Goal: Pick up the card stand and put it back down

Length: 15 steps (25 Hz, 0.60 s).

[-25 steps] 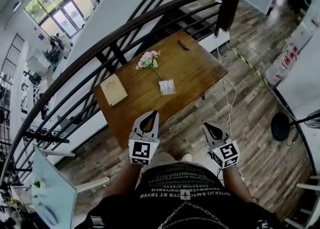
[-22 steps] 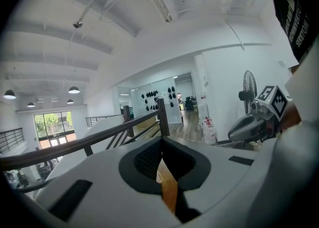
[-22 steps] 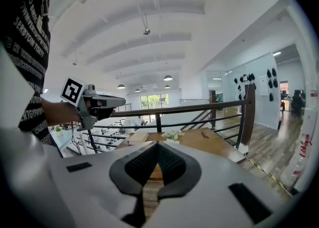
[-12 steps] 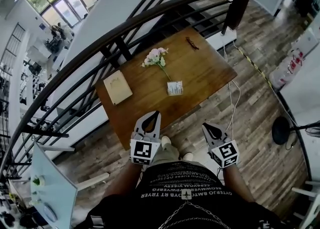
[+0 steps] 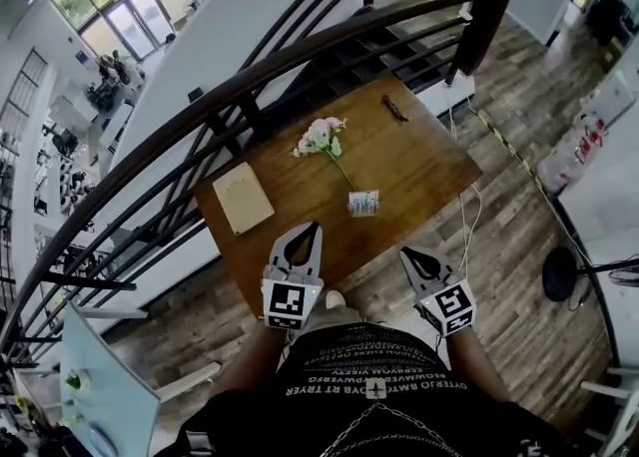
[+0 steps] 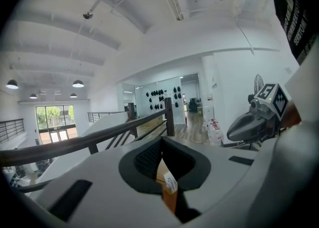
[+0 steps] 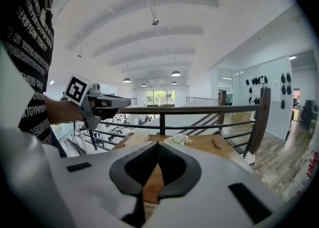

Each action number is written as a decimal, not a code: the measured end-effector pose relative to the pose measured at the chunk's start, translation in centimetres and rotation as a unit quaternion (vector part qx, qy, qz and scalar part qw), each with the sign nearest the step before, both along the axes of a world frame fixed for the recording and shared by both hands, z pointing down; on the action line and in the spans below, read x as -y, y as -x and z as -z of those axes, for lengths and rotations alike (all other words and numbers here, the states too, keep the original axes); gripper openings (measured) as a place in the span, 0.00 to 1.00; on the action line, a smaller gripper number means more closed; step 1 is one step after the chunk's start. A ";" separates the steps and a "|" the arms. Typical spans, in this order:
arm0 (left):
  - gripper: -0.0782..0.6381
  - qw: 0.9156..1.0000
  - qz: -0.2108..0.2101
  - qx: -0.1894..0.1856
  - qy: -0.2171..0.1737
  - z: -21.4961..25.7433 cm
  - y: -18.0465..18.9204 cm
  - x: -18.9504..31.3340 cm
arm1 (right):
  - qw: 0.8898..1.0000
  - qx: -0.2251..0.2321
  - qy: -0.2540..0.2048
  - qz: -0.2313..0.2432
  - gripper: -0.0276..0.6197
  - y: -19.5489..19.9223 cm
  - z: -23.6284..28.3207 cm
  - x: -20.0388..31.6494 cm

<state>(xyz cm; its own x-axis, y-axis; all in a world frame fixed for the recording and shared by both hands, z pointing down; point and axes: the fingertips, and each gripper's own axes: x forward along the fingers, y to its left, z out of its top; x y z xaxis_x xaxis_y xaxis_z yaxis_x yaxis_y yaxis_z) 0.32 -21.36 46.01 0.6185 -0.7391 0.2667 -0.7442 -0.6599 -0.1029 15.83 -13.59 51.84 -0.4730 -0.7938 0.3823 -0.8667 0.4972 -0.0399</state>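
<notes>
Left gripper point(image 5: 303, 236) and right gripper point(image 5: 413, 260), fingers clenched empty, are hovering short of the bench point(image 5: 424, 151) bearing the card stand point(image 5: 363, 204).

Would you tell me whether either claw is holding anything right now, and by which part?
Nothing is held. The left claw and right claw are both shut and empty; the card stand stands untouched on the table.
</notes>
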 end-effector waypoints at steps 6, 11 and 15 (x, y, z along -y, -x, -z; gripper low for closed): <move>0.14 1.000 -0.008 -0.014 -0.003 -0.3 1.1 2.8 | 1.000 -0.016 0.003 -0.016 0.06 0.5 -0.4 2.7; 0.14 1.000 -0.023 -0.017 -0.001 -1.1 2.1 4.3 | 0.999 -0.029 0.010 -0.037 0.06 0.8 -1.6 4.4; 0.14 0.999 -0.032 -0.018 -0.003 -1.3 2.5 5.3 | 0.998 -0.044 0.017 -0.051 0.06 0.4 -2.5 5.5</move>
